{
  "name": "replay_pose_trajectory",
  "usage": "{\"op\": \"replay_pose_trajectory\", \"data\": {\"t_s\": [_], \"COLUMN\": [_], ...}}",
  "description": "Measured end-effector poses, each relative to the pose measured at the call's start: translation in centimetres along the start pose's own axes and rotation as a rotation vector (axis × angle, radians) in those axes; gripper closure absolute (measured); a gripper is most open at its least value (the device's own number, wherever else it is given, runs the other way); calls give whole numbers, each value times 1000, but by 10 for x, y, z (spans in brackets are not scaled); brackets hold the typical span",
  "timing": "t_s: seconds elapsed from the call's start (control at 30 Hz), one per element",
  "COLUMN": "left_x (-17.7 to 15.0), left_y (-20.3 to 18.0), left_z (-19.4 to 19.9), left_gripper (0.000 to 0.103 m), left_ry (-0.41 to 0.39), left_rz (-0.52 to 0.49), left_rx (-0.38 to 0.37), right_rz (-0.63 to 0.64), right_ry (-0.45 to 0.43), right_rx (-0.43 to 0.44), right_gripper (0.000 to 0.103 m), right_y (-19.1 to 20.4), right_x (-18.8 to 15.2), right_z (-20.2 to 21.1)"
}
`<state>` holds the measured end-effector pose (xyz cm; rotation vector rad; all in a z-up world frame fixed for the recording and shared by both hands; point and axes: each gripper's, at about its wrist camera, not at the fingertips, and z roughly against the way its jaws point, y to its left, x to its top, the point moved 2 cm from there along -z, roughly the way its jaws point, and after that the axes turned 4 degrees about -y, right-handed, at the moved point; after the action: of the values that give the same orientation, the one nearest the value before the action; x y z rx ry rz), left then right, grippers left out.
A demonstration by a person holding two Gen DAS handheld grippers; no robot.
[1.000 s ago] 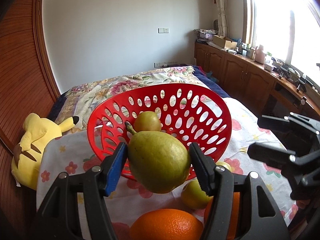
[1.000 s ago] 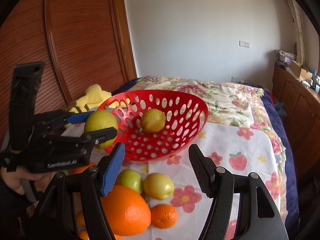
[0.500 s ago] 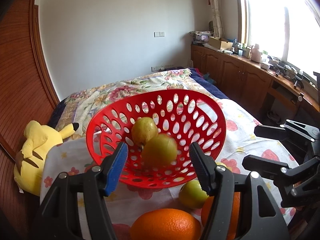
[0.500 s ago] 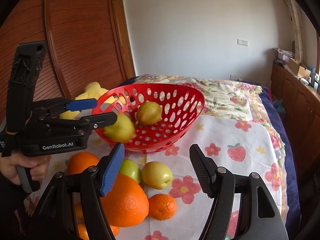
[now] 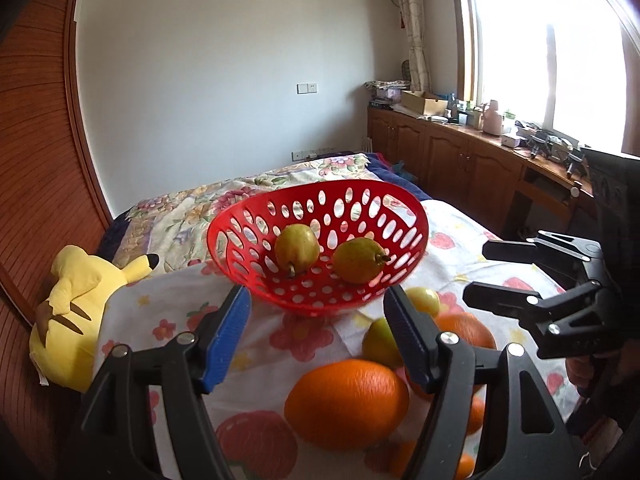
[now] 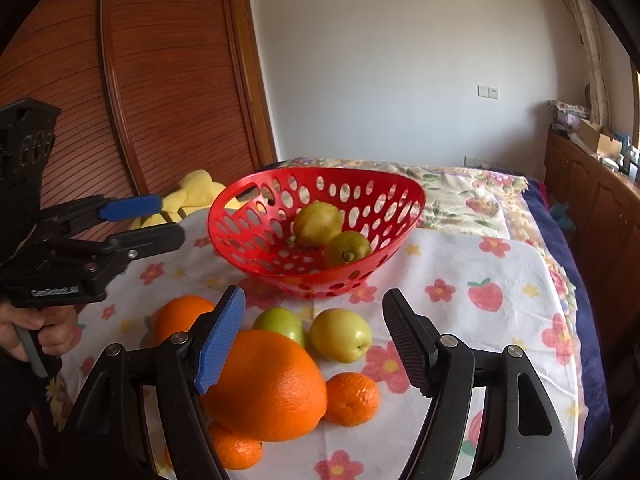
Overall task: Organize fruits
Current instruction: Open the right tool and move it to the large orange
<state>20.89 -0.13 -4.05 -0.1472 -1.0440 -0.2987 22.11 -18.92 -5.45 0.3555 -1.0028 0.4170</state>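
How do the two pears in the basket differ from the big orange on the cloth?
The pears lie inside the red basket; the big orange sits out on the floral cloth. The pears are yellow-green with stems; the orange is bright orange and looks larger. Neither is gripped.

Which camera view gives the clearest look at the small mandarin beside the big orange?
The right wrist view: the small mandarin lies fully visible on the cloth, touching the big orange. In the left wrist view it cannot be picked out; the oranges there sit mostly hidden behind the left tool.
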Motion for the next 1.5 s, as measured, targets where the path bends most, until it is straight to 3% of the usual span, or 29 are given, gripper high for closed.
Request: {"op": "replay_pose_trajectory", "data": {"t_s": [0.27,0.73,1.5], "left_x": [-23,-58,-76], "left_y": [2,9,6], "left_z": [13,24,24], "left_gripper": [30,28,28], "left_ry": [-2,42,92], "left_rz": [-7,42,74], "left_rx": [-35,-29,-35], "right_rz": [-19,-6,-7], "right_ry": [19,54,115], "right_rx": [-22,-13,-26], "right_gripper": [26,18,12], "right_y": [7,31,32], "right_x": [-14,-34,-51], "right_z": [-1,-3,-22]}}
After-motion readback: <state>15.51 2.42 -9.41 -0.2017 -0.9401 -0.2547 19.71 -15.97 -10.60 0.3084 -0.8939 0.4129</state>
